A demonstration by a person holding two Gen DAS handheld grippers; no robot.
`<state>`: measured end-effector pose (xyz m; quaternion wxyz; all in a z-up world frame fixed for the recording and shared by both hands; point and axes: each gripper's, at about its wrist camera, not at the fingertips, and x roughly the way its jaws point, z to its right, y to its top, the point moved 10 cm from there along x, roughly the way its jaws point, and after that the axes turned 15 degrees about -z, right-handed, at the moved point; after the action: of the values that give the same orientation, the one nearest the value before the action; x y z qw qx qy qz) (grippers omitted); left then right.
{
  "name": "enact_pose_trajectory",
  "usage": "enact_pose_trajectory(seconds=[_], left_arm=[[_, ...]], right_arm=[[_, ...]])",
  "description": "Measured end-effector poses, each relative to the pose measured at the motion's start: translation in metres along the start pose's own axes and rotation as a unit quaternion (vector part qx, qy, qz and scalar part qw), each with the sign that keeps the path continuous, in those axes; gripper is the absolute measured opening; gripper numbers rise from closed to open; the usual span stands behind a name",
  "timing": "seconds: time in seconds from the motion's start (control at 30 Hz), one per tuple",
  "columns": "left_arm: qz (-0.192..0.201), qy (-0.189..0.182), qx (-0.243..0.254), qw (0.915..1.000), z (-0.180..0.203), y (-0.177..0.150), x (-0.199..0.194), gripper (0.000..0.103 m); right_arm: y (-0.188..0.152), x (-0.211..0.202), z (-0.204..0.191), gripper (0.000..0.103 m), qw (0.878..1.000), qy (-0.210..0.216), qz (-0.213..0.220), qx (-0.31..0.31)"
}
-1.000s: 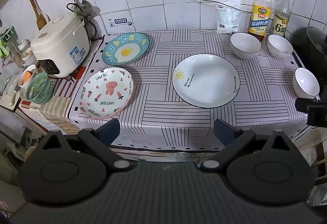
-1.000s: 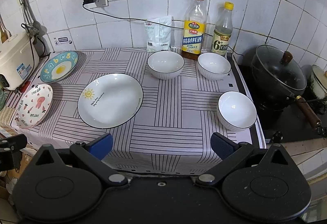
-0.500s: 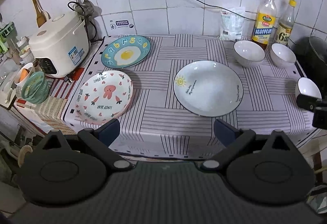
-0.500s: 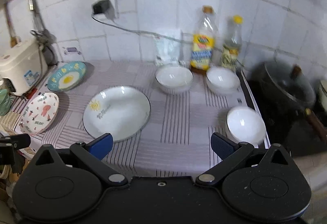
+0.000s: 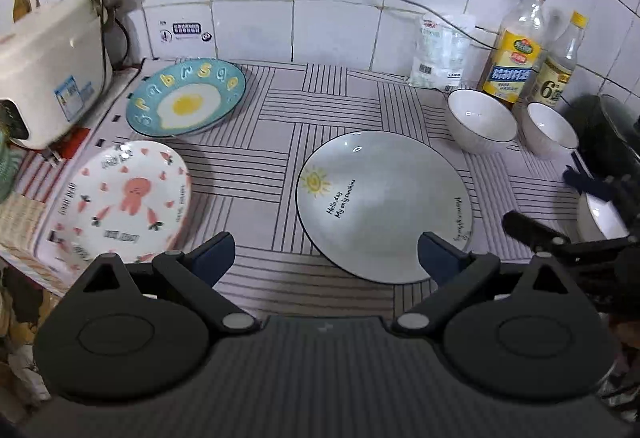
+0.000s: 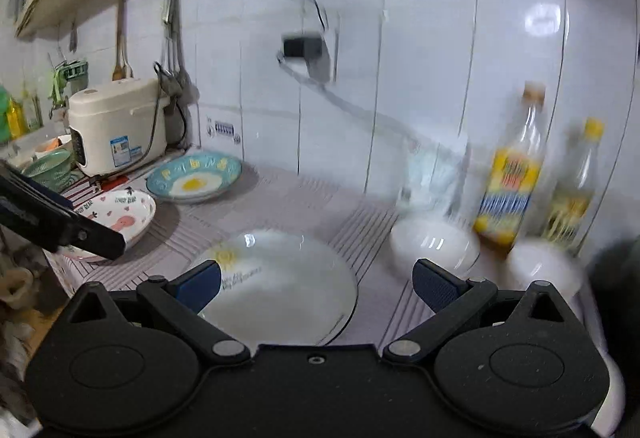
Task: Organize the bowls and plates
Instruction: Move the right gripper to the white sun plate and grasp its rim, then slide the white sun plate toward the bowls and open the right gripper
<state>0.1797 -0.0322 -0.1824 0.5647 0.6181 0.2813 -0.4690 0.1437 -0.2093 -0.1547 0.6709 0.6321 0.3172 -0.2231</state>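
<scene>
White plate [image 5: 384, 204] with sun print sits at centre frame on the striped counter [image 5: 256, 174]; three bowls occupy the right side. Left tool [image 5: 326, 258] and right tool [image 6: 316, 280] are both spread, empty. Approach each rim low and level; grip gently.

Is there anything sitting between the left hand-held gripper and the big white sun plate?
Nothing visible. The left hand-held gripper is open, right at the near rim of the sun plate, with only bare striped tablecloth around. The pink plate lies off to the left.
</scene>
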Motion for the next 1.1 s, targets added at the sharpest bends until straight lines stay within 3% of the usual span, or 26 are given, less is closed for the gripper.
enact_pose_trajectory(seconds=[0.23, 0.43, 0.53, 0.6, 0.63, 0.77, 0.8, 0.83, 1.1], left_arm=[[-0.045, 0.041, -0.028, 0.9977, -0.008, -0.005, 0.078, 0.097], [-0.059, 0.04, -0.052, 0.9961, -0.004, -0.006, 0.102, 0.097], [-0.064, 0.019, -0.065, 0.9956, -0.002, -0.006, 0.107, 0.076], [-0.08, 0.005, -0.082, 0.9934, -0.003, -0.007, 0.113, 0.057], [-0.086, 0.003, -0.089, 0.9923, -0.004, -0.007, 0.115, 0.054], [-0.083, -0.014, -0.096, 0.9918, -0.004, -0.006, 0.119, 0.028], [-0.082, -0.018, -0.096, 0.9918, -0.004, -0.005, 0.119, 0.022], [-0.082, -0.024, -0.095, 0.9917, -0.002, -0.003, 0.119, 0.018], [-0.083, -0.012, -0.092, 0.9922, 0.001, 0.0, 0.124, 0.021]], right_arm=[[-0.048, 0.069, 0.026, 0.094, 0.986, 0.072, -0.04, 0.146], [-0.067, 0.097, 0.024, 0.083, 0.966, 0.119, -0.071, 0.218], [-0.069, 0.105, 0.02, 0.069, 0.961, 0.134, -0.081, 0.227], [-0.07, 0.112, 0.022, 0.053, 0.955, 0.143, -0.09, 0.243], [-0.071, 0.113, 0.022, 0.05, 0.954, 0.142, -0.089, 0.248], [-0.071, 0.117, 0.025, 0.021, 0.949, 0.151, -0.099, 0.259], [-0.07, 0.117, 0.024, 0.021, 0.947, 0.159, -0.101, 0.259], [-0.069, 0.118, 0.024, 0.021, 0.948, 0.156, -0.104, 0.257], [-0.068, 0.128, 0.026, 0.021, 0.945, 0.172, -0.111, 0.256]])
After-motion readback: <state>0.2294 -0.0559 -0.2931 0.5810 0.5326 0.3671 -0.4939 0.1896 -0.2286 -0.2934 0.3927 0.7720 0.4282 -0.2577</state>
